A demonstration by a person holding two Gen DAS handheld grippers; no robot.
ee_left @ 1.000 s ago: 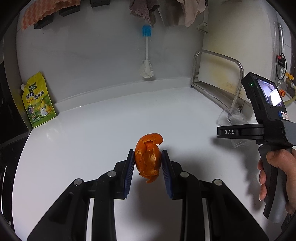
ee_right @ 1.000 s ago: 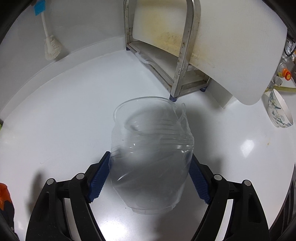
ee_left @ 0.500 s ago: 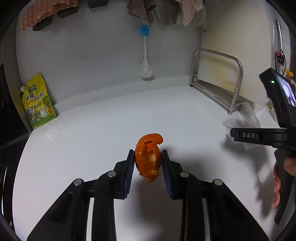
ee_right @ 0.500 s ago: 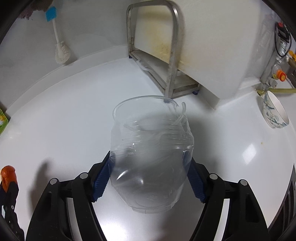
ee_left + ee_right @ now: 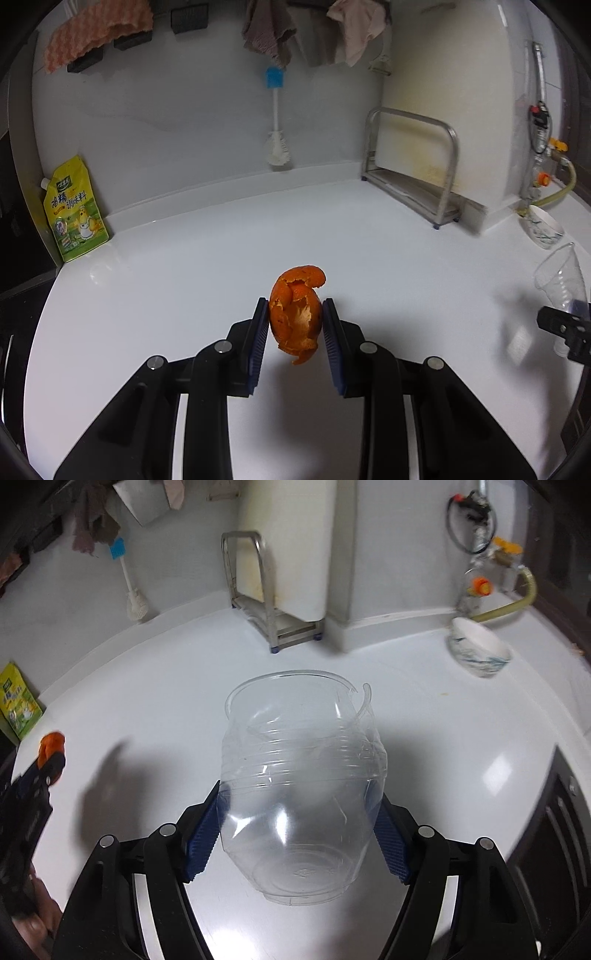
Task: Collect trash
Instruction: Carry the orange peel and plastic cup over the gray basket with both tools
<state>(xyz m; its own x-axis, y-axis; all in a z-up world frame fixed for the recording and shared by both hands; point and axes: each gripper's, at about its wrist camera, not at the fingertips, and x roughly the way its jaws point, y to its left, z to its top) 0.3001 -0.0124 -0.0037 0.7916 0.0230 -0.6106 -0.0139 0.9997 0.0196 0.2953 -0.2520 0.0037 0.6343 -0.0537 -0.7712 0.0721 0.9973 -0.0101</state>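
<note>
An orange peel [image 5: 296, 310] hangs above the white counter, pinched between the blue pads of my left gripper [image 5: 295, 314], which is shut on it. A crushed clear plastic cup [image 5: 301, 786] sits between the blue pads of my right gripper [image 5: 299, 806], which is shut on its dented sides, mouth pointing away. In the left wrist view that cup [image 5: 561, 282] and the right gripper's tip [image 5: 563, 325] show at the far right edge. The right wrist view catches the peel [image 5: 51, 744] and the left gripper at its left edge.
A steel rack [image 5: 410, 166] holding a white board stands at the back right. A patterned bowl [image 5: 480, 653] lies beside a yellow hose [image 5: 513, 602]. A yellow pouch [image 5: 74, 214] leans at the back left, a brush [image 5: 277, 122] against the wall. Dark counter edge at right.
My right gripper has carried the cup away from the rack, towards the right and slightly up; the bowl came into view. The left gripper holds the peel almost still.
</note>
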